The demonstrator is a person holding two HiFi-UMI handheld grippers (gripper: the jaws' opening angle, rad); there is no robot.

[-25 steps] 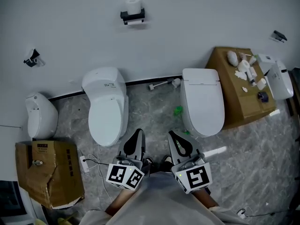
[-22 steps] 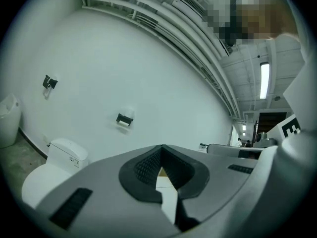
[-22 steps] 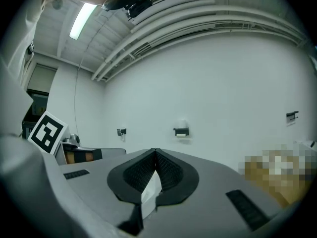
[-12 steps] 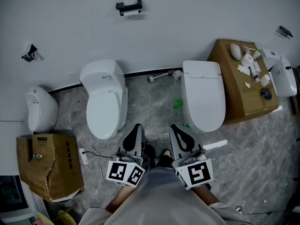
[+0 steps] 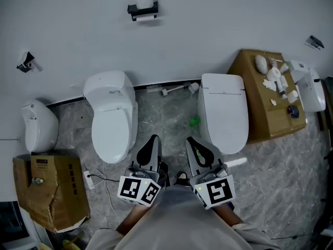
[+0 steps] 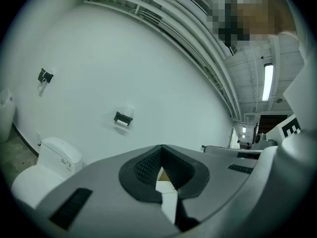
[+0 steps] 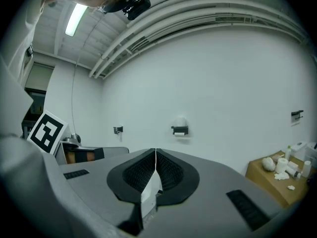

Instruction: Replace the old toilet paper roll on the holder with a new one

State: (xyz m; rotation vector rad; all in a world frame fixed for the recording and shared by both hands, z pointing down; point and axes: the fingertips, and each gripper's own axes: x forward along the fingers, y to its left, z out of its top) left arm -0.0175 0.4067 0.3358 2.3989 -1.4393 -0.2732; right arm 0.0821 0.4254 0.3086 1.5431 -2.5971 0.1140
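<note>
Left gripper, right gripper advanced together | level, parallel | fingers closed

Left gripper and right gripper — jaws together — point toward the holder.

White toilet, centre left; another toilet, centre right; green scrap on the floor between them; torn cardboard box, lower left; brown box, upper right.

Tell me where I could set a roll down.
The right toilet's closed lid is bare, as is the floor strip between it and the left toilet. The brown box right of it is crowded with small items.
</note>
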